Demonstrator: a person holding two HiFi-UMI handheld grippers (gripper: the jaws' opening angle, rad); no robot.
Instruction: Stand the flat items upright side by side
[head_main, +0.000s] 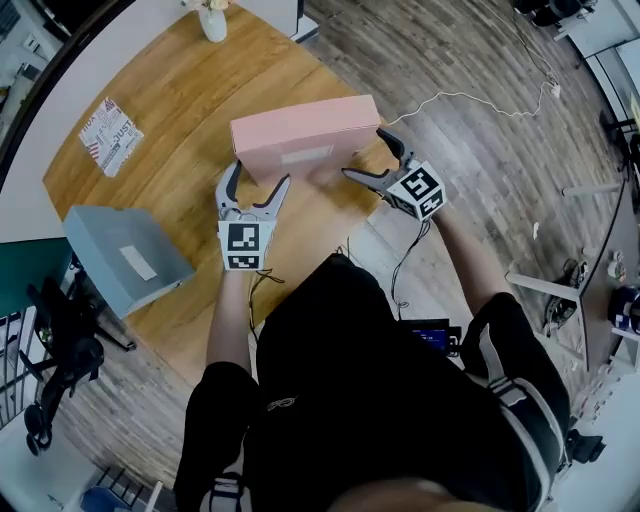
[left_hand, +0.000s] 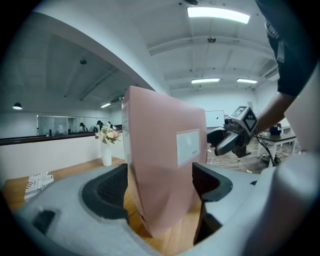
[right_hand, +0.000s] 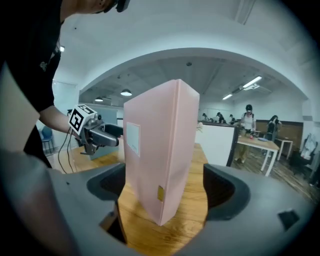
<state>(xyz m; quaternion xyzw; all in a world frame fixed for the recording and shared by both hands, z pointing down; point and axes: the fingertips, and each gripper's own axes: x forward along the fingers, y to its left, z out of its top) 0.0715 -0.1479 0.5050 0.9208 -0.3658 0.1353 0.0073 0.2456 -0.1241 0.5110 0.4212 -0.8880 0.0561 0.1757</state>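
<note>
Bare tabletop (head_main: 180, 130) lies open between the upright pink box (head_main: 305, 135) and the grey box (head_main: 125, 255).

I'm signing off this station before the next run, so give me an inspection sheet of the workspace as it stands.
Surface: round wooden table, bare wood over most of it.
Job's things: pink box file stands upright near the table's front edge; grey box file lies flat at the left edge.
Clutter: printed packet; vase of flowers at the far rim.
Grippers: left gripper and right gripper are at opposite ends of the pink box file, fingers apart and not pressing on it.
Cables: white cable on the floor; black cable hangs from the right gripper.
Surroundings: plank floor; people at desks in the distance.
</note>
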